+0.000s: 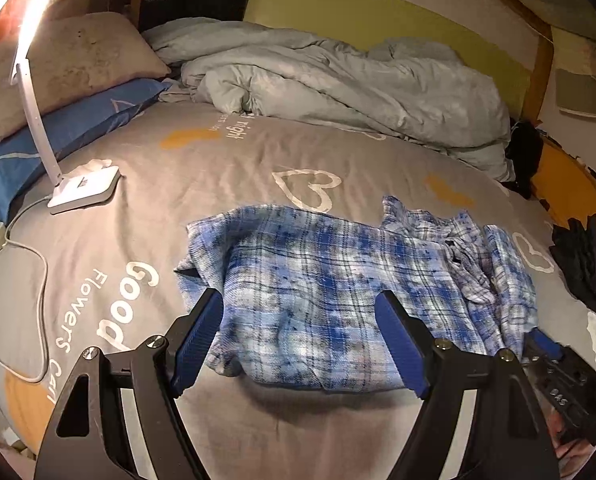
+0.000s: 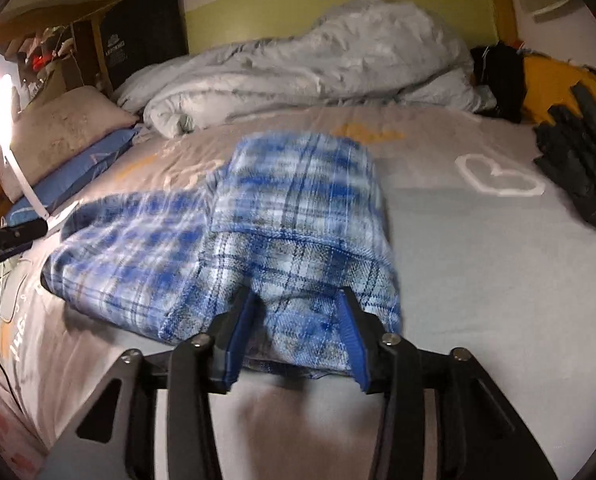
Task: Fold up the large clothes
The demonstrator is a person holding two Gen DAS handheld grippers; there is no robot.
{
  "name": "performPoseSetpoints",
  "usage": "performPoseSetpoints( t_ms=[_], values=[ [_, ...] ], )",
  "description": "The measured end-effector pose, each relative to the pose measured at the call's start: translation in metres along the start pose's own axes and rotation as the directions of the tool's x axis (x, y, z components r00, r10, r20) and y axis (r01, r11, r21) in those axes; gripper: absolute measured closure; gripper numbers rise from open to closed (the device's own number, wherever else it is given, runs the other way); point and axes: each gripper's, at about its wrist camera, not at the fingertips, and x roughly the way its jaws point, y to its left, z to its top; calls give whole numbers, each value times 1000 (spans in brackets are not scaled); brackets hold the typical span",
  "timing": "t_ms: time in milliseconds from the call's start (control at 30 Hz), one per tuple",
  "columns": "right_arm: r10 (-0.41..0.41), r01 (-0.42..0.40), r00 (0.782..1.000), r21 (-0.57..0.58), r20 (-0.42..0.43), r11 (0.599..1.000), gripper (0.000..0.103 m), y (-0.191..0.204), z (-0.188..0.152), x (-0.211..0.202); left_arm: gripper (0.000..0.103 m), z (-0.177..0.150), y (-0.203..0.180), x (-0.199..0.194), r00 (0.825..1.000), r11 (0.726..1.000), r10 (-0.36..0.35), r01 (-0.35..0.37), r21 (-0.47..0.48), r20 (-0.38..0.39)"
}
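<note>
My right gripper [image 2: 299, 334] has its blue pads standing around the near hem of the blue-and-white plaid flannel shirt [image 2: 258, 232]; whether they pinch it I cannot tell. My left gripper [image 1: 299, 346] hangs wide apart over the same shirt, which lies partly folded on the grey printed bedsheet [image 1: 226, 160]. I judge a fold is mid-way; next comes squaring the edges. The sheet reads "Good", "Flowers".
</note>
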Motion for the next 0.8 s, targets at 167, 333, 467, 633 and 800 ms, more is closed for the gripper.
performPoseSetpoints(
  t_ms=[167, 333, 467, 633, 800],
  values=[
    [-27, 31, 996, -48, 88, 998, 28, 10, 6, -17, 17, 3, 14, 5, 999, 998, 46, -46, -43, -7],
    [-40, 45, 994, -48, 99, 998, 8, 9, 8, -17, 12, 2, 34, 25, 993, 989, 87, -96, -111, -80],
    [-57, 59, 998, -107, 23, 993, 7, 16, 1, -4, 12, -5, 52, 46, 983, 975, 101, -128, -179, -156],
    [-70, 67, 997, -105, -20, 992, 7, 18, -2, 18, 12, -11, 56, 63, 975, 969, 128, -162, -185, -183],
    [-89, 86, 996, -99, -28, 991, 17, 16, 10, 40, 12, -14, 55, 76, 972, 972, 83, -128, -199, -221]
  ],
)
